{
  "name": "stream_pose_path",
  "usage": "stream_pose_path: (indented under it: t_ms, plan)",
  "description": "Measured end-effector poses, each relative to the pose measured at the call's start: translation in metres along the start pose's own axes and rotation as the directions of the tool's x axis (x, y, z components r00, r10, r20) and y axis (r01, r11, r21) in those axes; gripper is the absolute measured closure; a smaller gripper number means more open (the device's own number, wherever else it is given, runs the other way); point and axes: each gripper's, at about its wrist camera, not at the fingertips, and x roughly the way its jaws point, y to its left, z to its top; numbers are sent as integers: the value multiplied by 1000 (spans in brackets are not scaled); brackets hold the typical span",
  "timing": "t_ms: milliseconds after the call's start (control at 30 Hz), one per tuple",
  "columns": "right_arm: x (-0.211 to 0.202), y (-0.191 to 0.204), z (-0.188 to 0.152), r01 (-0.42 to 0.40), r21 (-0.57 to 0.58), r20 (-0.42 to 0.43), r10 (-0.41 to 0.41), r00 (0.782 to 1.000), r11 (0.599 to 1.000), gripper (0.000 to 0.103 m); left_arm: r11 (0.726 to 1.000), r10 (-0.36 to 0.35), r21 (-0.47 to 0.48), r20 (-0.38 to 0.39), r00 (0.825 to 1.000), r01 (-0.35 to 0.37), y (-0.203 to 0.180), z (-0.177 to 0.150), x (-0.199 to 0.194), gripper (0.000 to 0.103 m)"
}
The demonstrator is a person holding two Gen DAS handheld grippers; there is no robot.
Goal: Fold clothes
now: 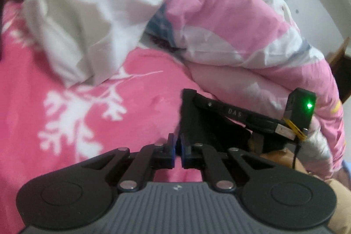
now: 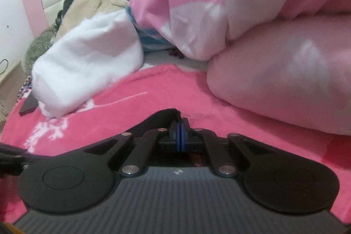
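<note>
Pink blanket (image 1: pixel 136 106) w/ white print on bed; quilt (image 1: pixel 241 41) heaped beside.

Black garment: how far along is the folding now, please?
Done: nothing looks folded yet. In hand: the right gripper is shut on the black garment; the left gripper is shut beside its edge, grip unclear. Left: folding it, then the crumpled white cloth.
</note>
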Motion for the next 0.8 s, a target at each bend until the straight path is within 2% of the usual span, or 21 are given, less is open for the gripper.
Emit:
stream_pose_path:
  t_ms: [67,133,167,233,267,367,433,567,633,700,767,800]
  plan:
    - [-3,-2,5,19,13,28,-20,999,1000,101,999,-12,-30,-2,1000,12,7,1,-2,96]
    - [-16,-4,9,66,15,78,-67,995,998,99,998,-29,-49,-1,1000,29,9,4,-6,87]
    - [-25,-6,11,72,27,97,-75,993,997,98,998,-33,-53,5,999,33,9,6,-7,75]
    - [-46,-9,16,63,57,118,-69,991,996,97,998,-40,-51,12,999,41,9,9,-9,59]
    - [-57,-8,17,58,57,119,-64,991,997,96,998,-47,-41,7,999,47,7,10,-7,56]
    - [-95,4,14,28,14,85,-29,996,1000,96,1000,-27,12,-12,1000,27,-2,8,2,55]
    - [-115,15,6,35,-33,54,-33,998,999,96,998,0,62,-13,1000,1,-10,5,9,55]
    - [-124,5,-6,106,-47,-13,-106,994,993,96,980,72,186,7,997,-72,-30,1,27,61]
    - [-116,-9,-9,128,-38,-41,-130,991,991,96,964,125,235,12,992,-124,-37,0,39,72]
    - [-107,-20,-13,138,-43,-58,-140,988,990,93,951,165,264,15,986,-163,-41,0,46,92]
    - [-96,-28,-19,148,-52,-75,-152,986,988,80,946,175,274,20,984,-174,-41,-1,48,101]
    - [-93,-31,-22,146,-51,-86,-150,985,988,78,944,177,277,24,984,-177,-41,-2,47,102]
